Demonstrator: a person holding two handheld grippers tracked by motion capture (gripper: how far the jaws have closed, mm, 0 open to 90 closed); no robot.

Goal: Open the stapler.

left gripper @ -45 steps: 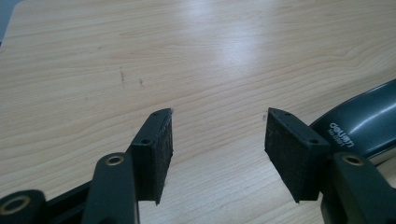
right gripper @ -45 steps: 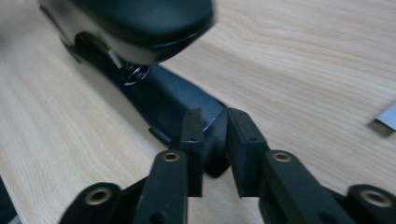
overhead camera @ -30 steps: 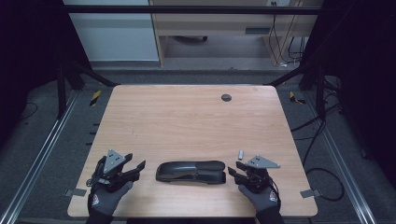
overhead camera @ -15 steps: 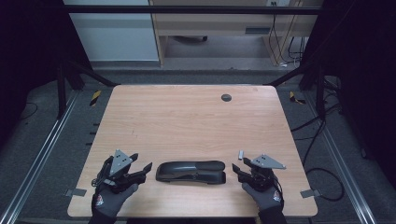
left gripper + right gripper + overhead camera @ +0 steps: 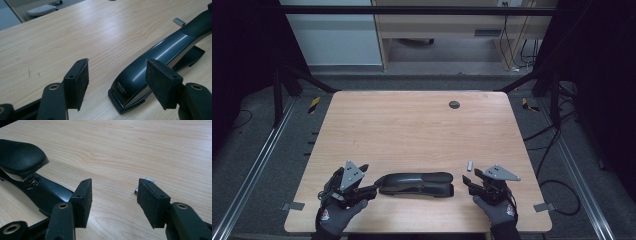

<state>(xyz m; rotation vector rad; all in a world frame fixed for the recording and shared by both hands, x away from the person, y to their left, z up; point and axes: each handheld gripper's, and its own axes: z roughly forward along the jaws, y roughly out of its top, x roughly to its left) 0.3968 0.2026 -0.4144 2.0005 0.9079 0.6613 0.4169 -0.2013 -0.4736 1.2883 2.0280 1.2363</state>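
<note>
A black long-arm stapler (image 5: 417,183) lies flat near the front edge of a light wooden table (image 5: 412,130), its length running across the table between the two hand-held grippers. In the left gripper view the stapler's (image 5: 160,60) glossy front end, with a small white maker's mark, sits just ahead of the jaws and partly behind the right-hand pad; nothing is between the pads. The left gripper (image 5: 364,189), held in a grey gloved hand (image 5: 334,217), stands at the stapler's left end with its jaws wide apart, having just been opening. The right gripper (image 5: 469,184), in another gloved hand (image 5: 499,210), sits just off the stapler's right end, jaws likewise spread wide and holding nothing after opening. In the right gripper view the stapler's (image 5: 22,155) rounded rear end and base lie left of the jaws, and a small block of staples (image 5: 147,181) peeps from behind the right pad; in the high view that block (image 5: 470,165) rests on the wood near the right gripper. A dark round grommet (image 5: 454,104) marks the table's far side. Grey carpet (image 5: 272,165) surrounds the table, with metal rails along both sides, cables (image 5: 552,145) trailing at the right, and pale cabinets (image 5: 332,35) beyond
</note>
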